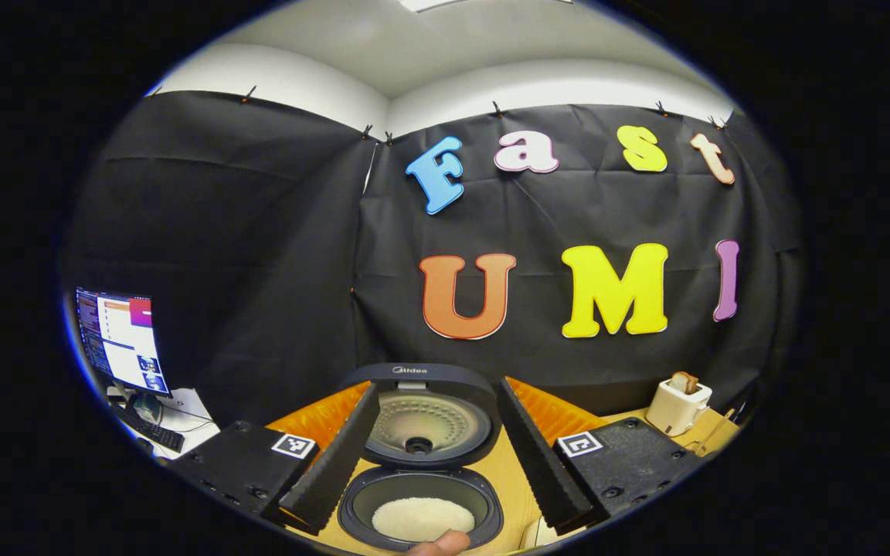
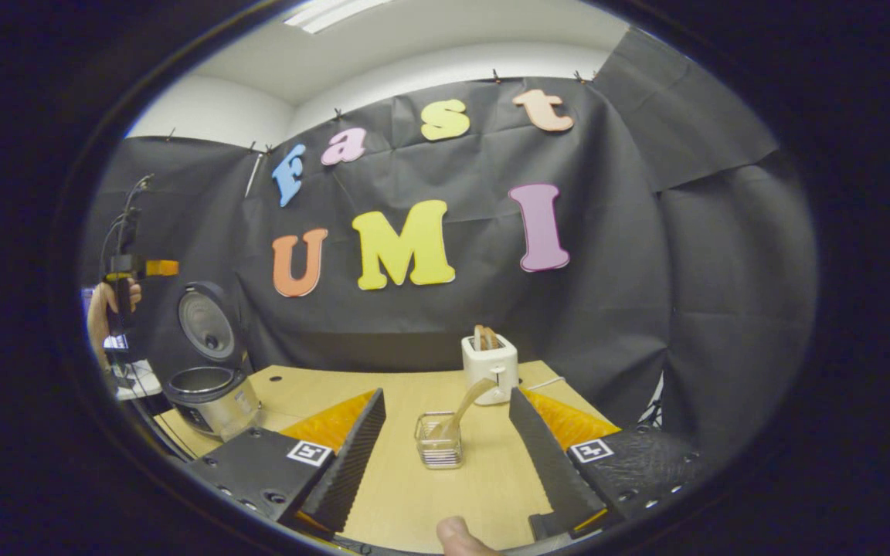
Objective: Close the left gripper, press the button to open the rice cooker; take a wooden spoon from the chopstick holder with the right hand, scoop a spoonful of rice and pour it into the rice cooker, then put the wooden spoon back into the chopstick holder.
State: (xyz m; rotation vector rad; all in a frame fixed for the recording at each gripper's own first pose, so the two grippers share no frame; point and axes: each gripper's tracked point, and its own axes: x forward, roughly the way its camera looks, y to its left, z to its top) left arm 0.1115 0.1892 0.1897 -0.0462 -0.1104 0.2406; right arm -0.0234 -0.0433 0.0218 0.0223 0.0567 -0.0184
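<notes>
- A light wooden table (image 2: 406, 486) stands in a booth hung with black cloth; a monitor (image 1: 122, 340) sits off to one side in the left gripper view.
- The rice cooker (image 1: 420, 455) is already open: its lid (image 1: 423, 417) stands upright at the back, and a mound of white rice (image 1: 423, 517) lies in the inner pot. From the right gripper view the same cooker sits at the table's far left edge, lid raised.
- The left gripper (image 1: 433, 463) hovers right over the cooker, its fingers spread apart on either side of the pot and holding nothing. A fingertip of the person's hand (image 1: 439, 544) shows at the bottom edge.
- The right gripper (image 2: 445, 463) faces the chopstick holder (image 2: 439, 440), a small clear container standing on the table straight ahead, between the two spread fingers but farther out, not touched. Its fingers are open and empty.
- The wooden spoon (image 2: 467, 405) stands in the holder and leans up and to the right, its upper end in front of the white toaster (image 2: 490, 367).
- Judging by this, the button step is done and fetching the spoon is next. The right gripper is the nearer one; it needs to go forward and close across the spoon's slanted shaft above the holder's rim, then lift along that slant.
- The holder looks light, so a skewed pull might tip it.
</notes>
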